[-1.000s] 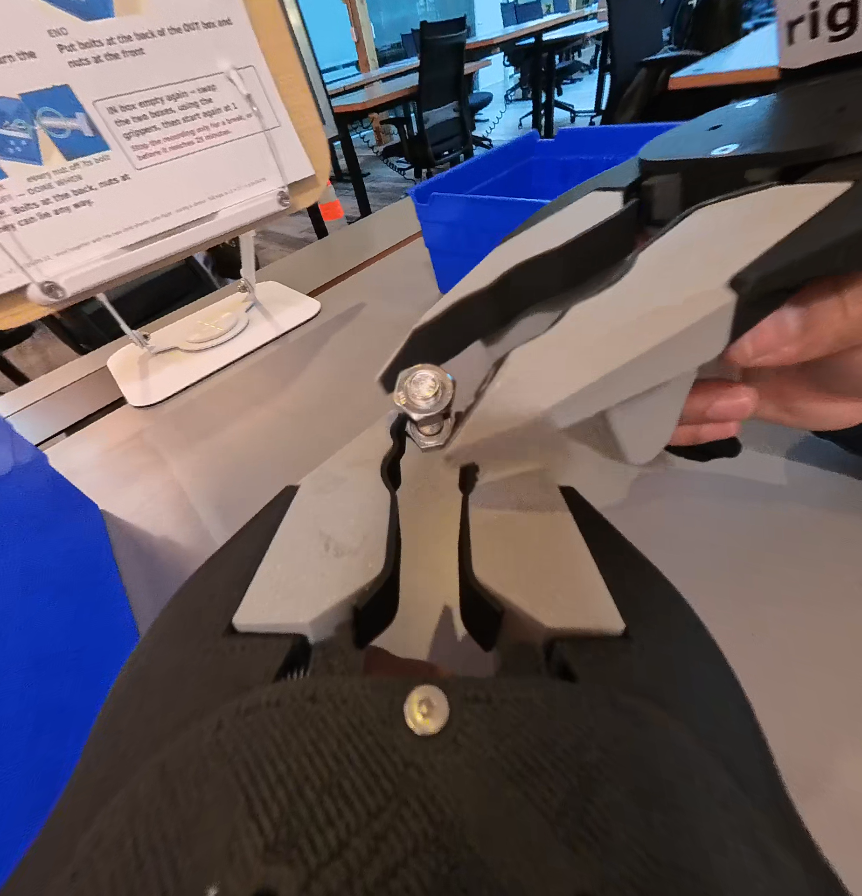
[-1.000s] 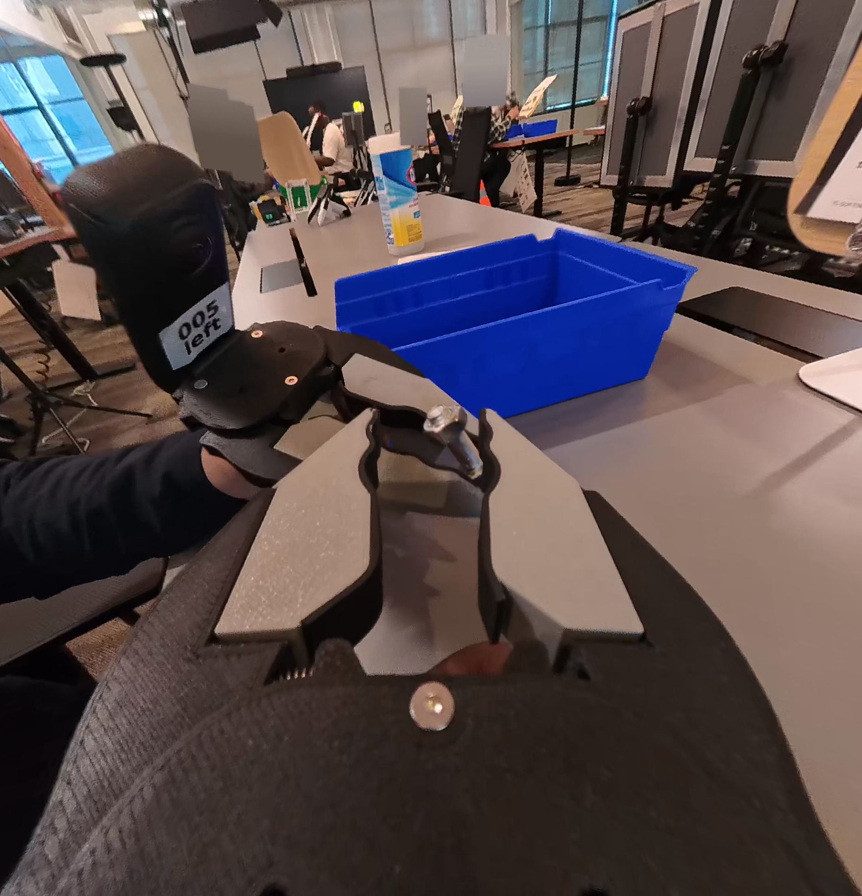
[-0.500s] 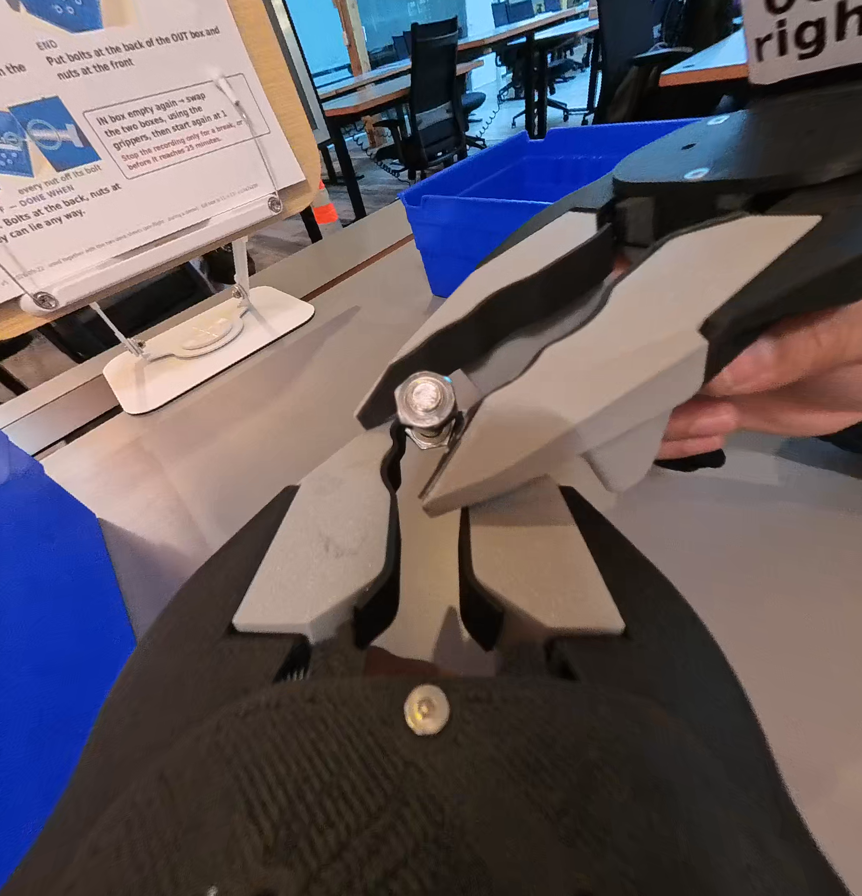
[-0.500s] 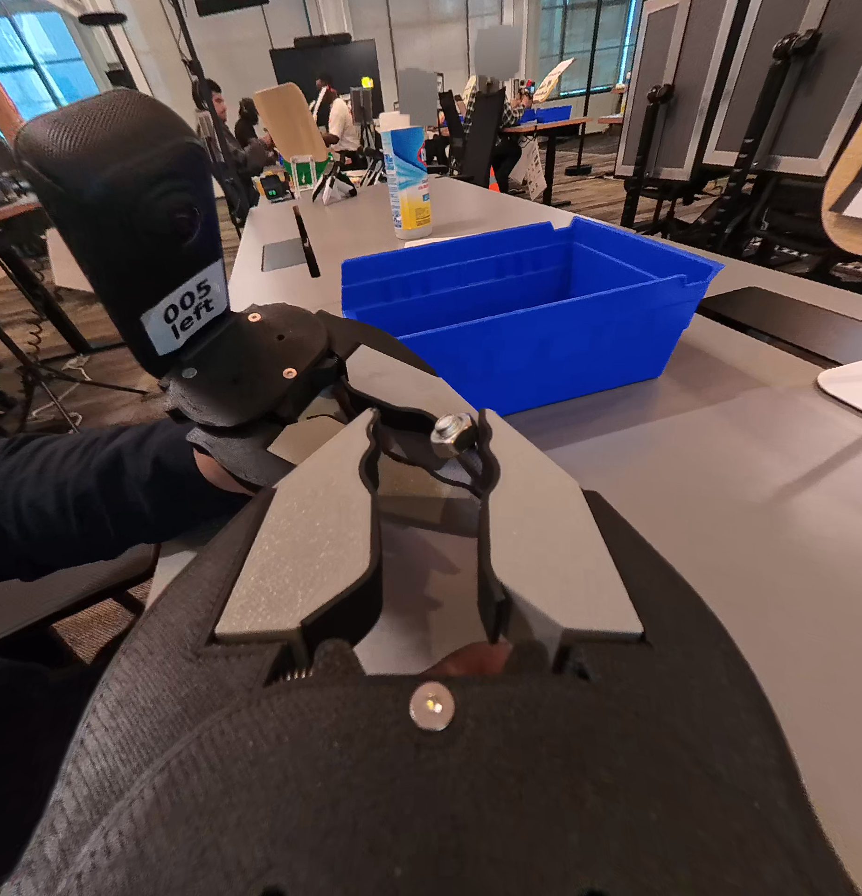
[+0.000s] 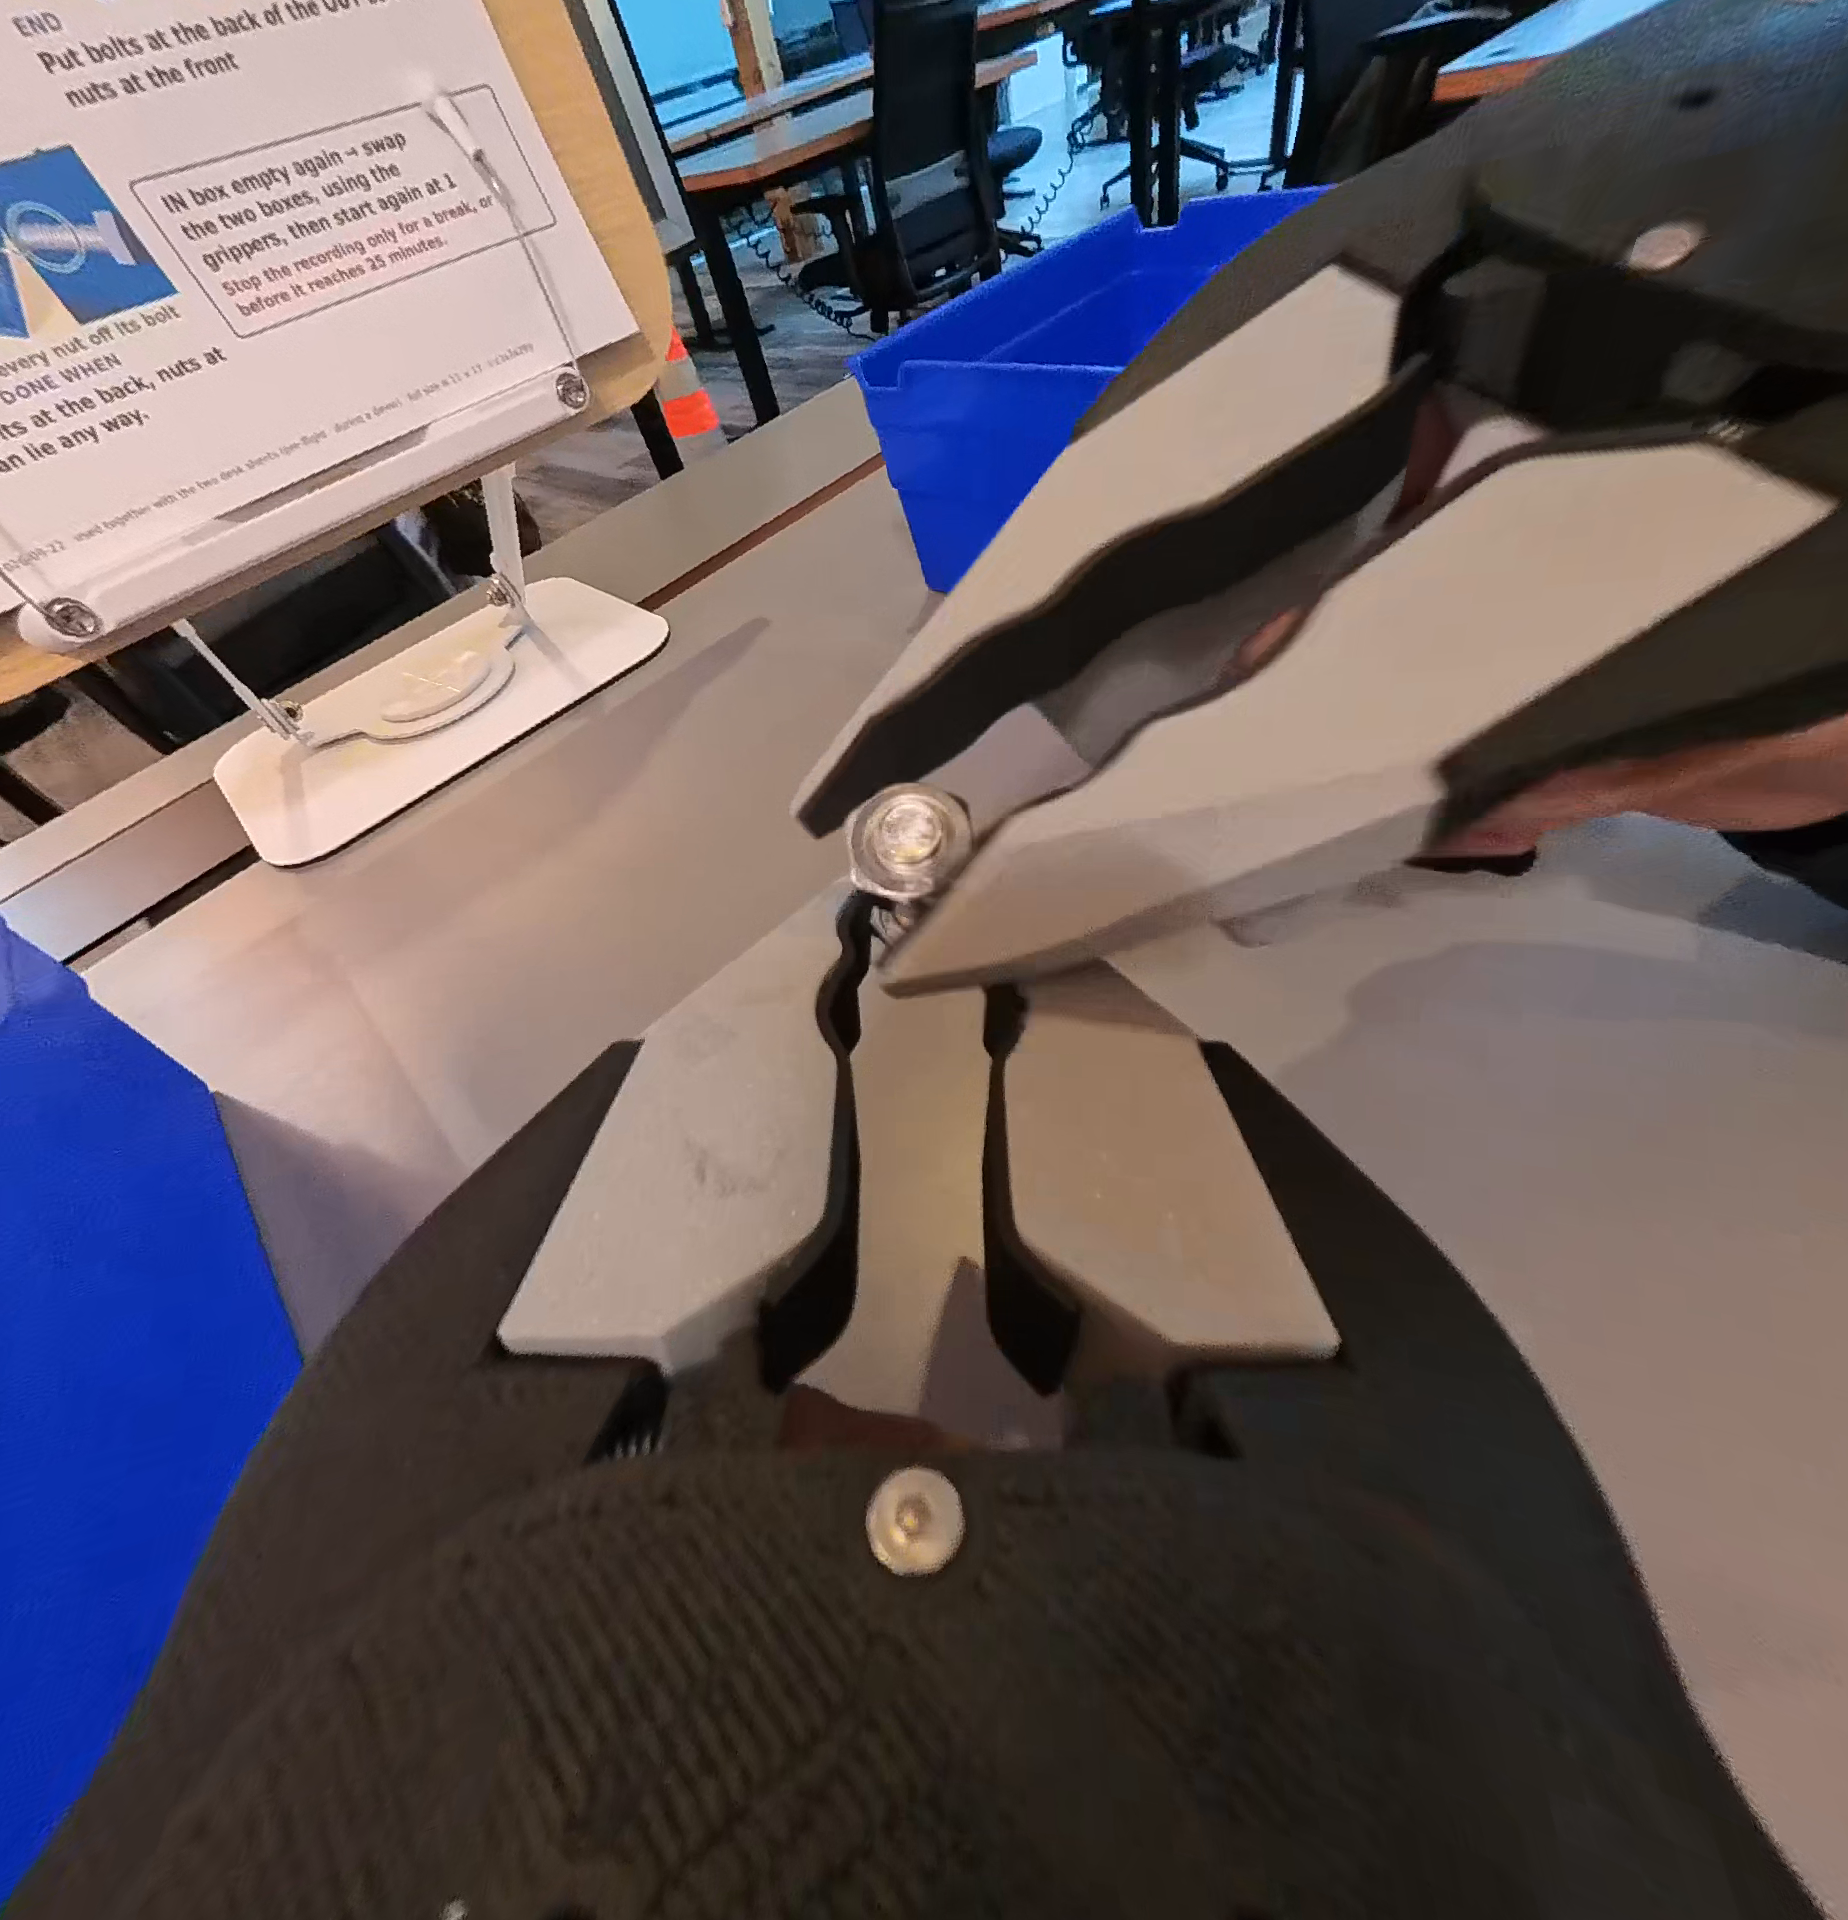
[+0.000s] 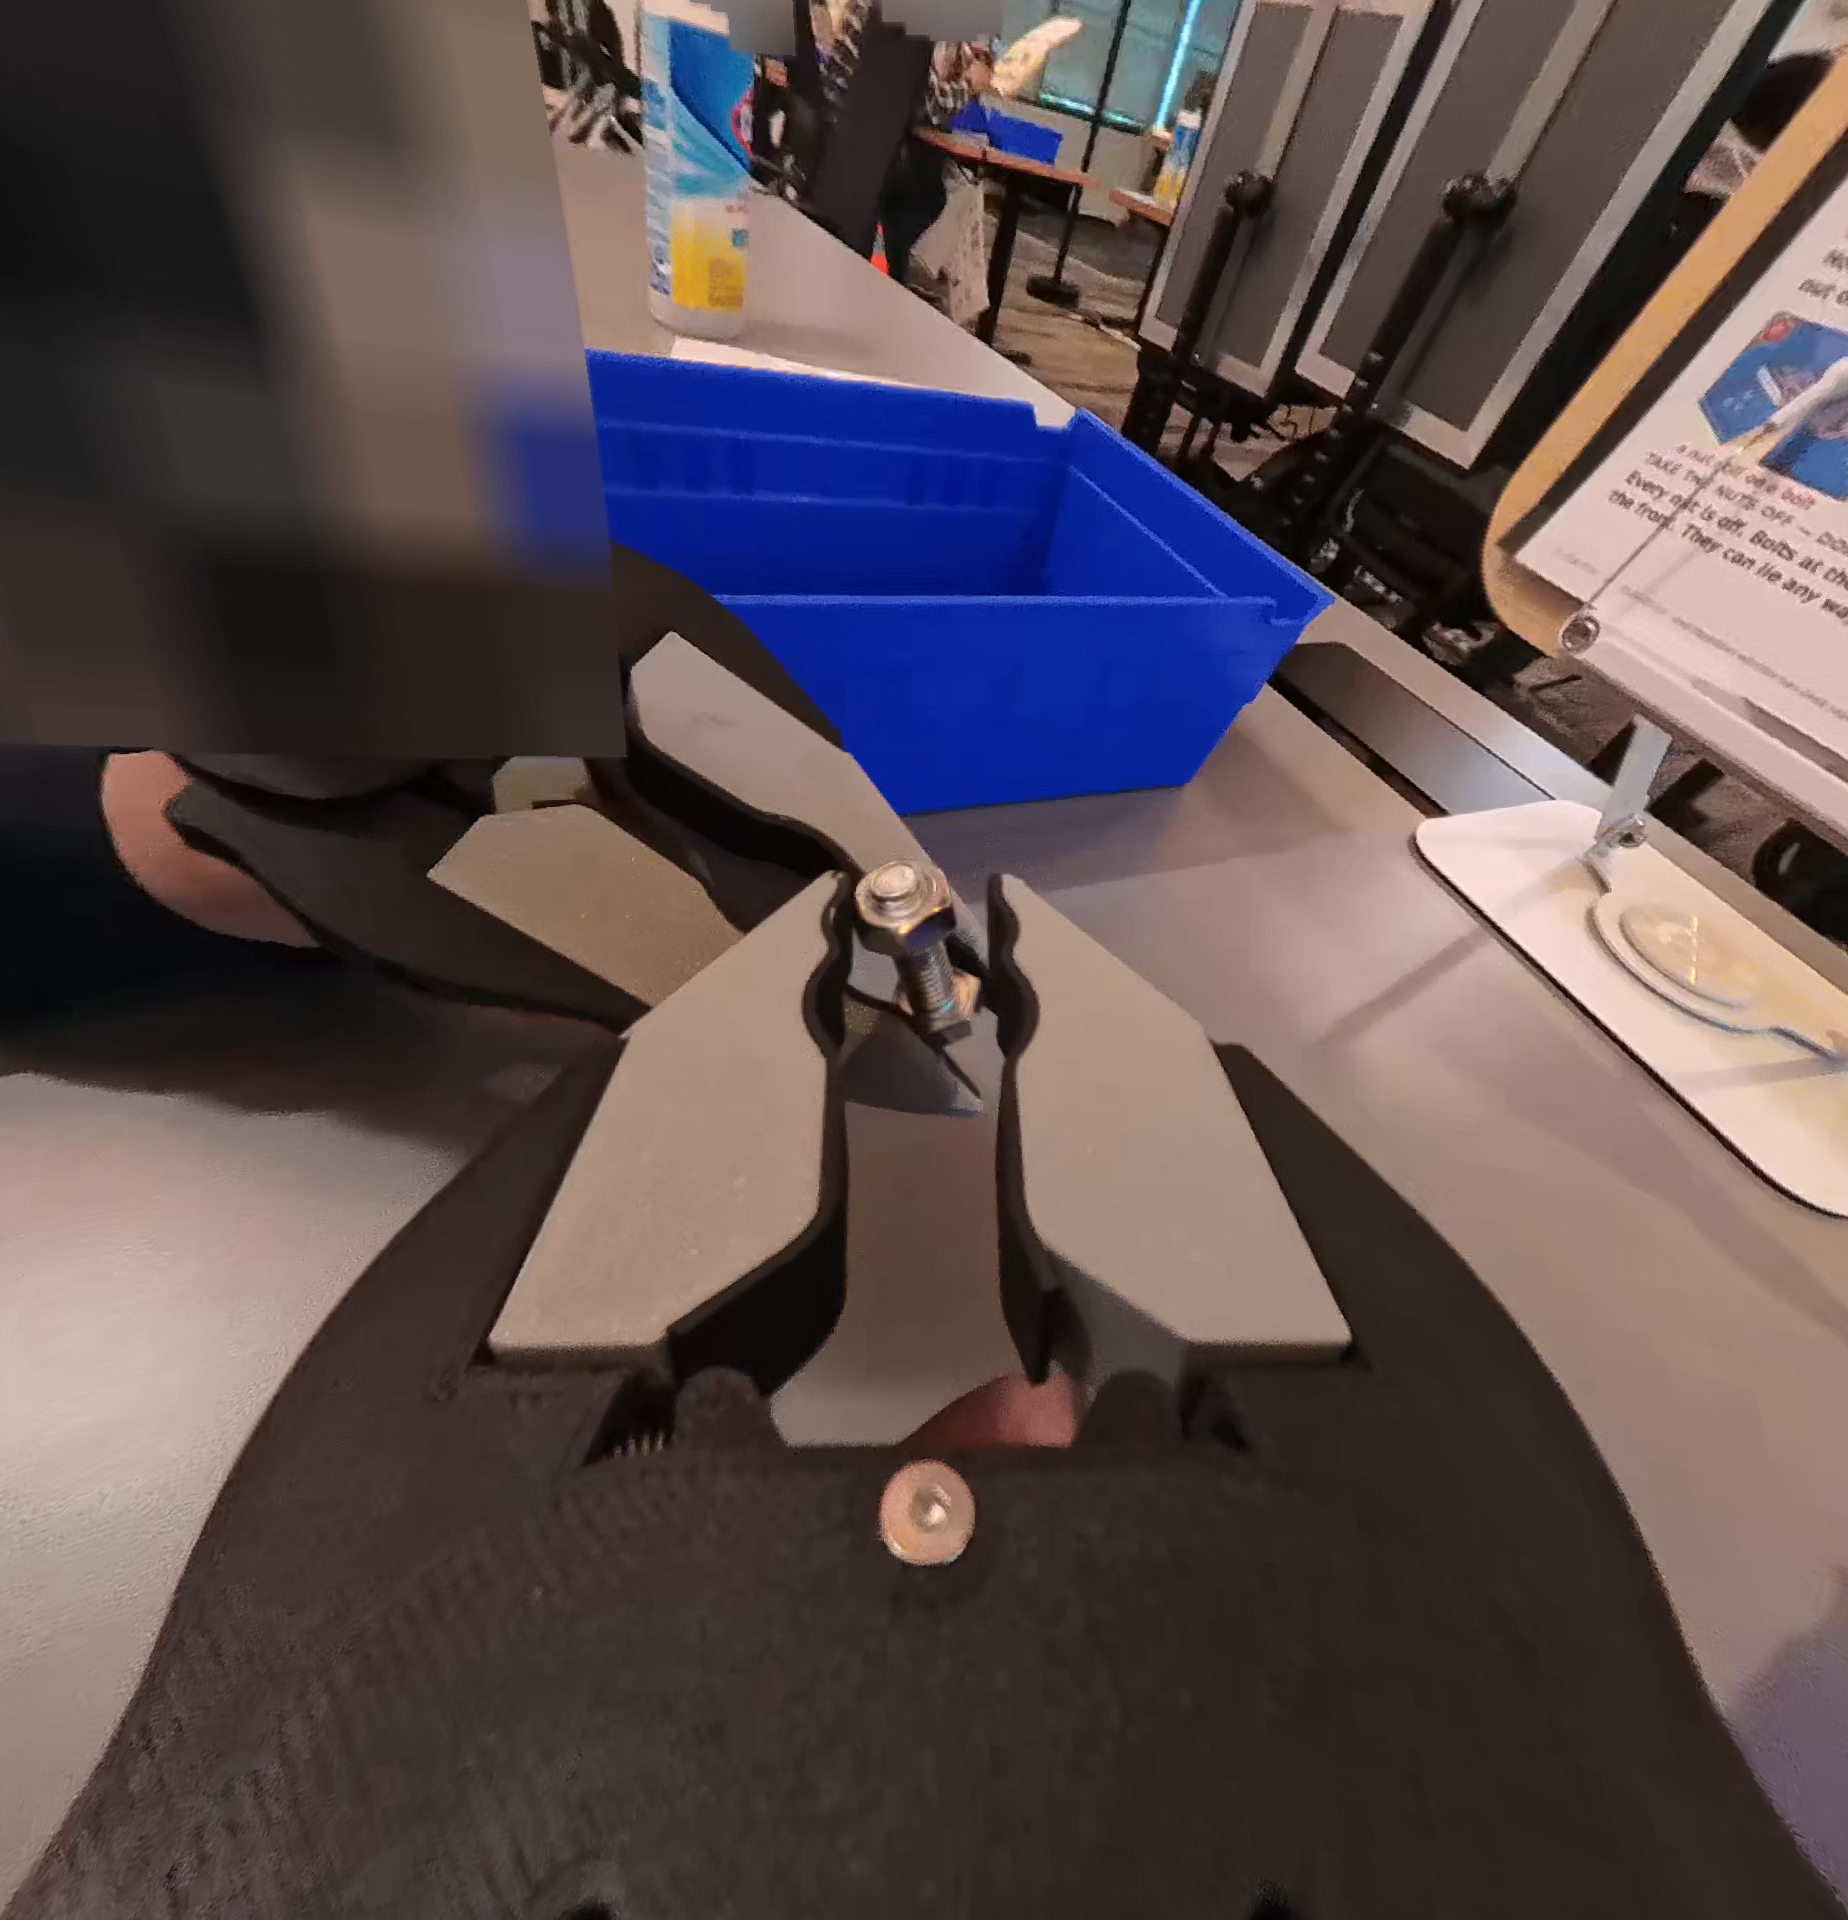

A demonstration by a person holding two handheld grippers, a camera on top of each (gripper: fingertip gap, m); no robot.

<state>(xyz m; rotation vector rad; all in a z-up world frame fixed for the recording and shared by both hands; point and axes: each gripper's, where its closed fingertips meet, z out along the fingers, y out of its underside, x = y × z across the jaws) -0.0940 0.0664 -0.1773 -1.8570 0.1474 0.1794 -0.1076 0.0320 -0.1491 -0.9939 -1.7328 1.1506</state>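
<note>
Left wrist view: right gripper (image 5: 904, 894) hides bolt (image 5: 907, 854) shank.

left wrist: close, forward | right wrist: close, forward | shared: bolt (image 5: 904, 854)

Bolt (image 5: 904, 854) shank hidden behind right gripper (image 5: 904, 914); the left's jaw tips covered too. Instruction sheet (image 5: 224, 260) cut by frame edge. Left gripper body masked by mosaic in right wrist view.
</note>
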